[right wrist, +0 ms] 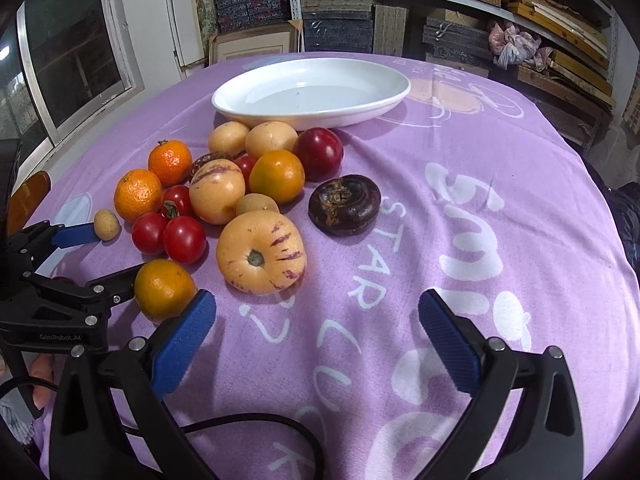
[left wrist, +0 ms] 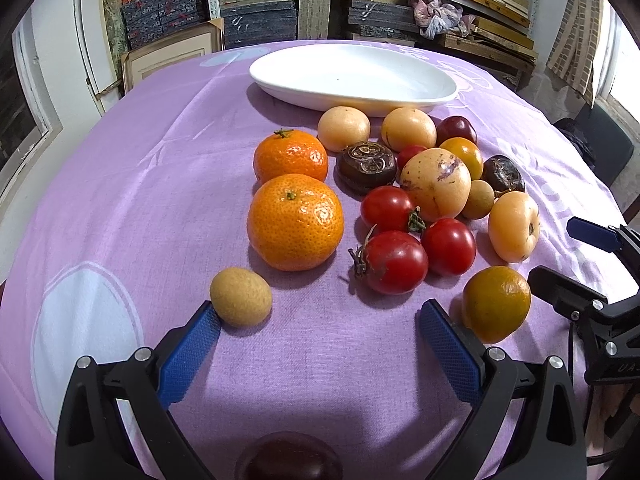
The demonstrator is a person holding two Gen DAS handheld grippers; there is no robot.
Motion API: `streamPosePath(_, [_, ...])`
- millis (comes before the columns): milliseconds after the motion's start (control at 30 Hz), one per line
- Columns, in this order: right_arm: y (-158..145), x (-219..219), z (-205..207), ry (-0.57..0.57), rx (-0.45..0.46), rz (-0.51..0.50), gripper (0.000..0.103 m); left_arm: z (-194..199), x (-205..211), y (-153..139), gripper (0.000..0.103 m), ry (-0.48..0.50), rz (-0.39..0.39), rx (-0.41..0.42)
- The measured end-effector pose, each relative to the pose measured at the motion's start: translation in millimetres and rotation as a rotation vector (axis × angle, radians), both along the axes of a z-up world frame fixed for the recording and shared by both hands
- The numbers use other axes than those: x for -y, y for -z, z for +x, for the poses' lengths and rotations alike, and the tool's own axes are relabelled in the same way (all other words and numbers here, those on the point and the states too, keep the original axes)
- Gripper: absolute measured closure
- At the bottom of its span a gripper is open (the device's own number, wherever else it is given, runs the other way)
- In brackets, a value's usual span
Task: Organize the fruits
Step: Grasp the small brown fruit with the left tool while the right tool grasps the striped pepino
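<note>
A cluster of fruit lies on the purple cloth in front of an empty white oval plate, which also shows in the right wrist view. It holds two tangerines, red tomatoes, pale striped melons, dark mangosteens and a greenish-orange citrus. My left gripper is open and empty, a small tan longan touching its left fingertip. My right gripper is open and empty over bare cloth, the greenish-orange citrus beside its left finger.
The right gripper's body sits at the right edge of the left wrist view. A dark round fruit lies under the left gripper. Shelves with stacked boxes stand behind the table. A cable trails on the cloth.
</note>
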State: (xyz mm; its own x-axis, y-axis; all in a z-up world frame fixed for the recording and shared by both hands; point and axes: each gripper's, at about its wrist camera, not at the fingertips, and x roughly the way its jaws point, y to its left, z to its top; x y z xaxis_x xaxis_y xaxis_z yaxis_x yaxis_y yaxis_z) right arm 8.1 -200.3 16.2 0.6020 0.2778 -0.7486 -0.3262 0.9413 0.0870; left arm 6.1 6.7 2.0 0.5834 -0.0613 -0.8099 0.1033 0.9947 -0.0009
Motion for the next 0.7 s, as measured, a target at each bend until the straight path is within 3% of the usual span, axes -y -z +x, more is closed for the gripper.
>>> streamPosePath(133, [-4,-4,-5,-0.027,0.026,-0.008,0.004,-1,-11,-6,0.003,0.005,-0.071,0.030])
streamPosePath(400, [-8,-2,-7,-0.058,0.027,0.040,0.004,3,-28,-13,0.003,-0.010,-0.035,0.061])
streamPosePath(700, [-9,-4,-8,-0.073,0.033,0.044,0.004,3,-52,-12,0.007,-0.013,-0.098,0.042])
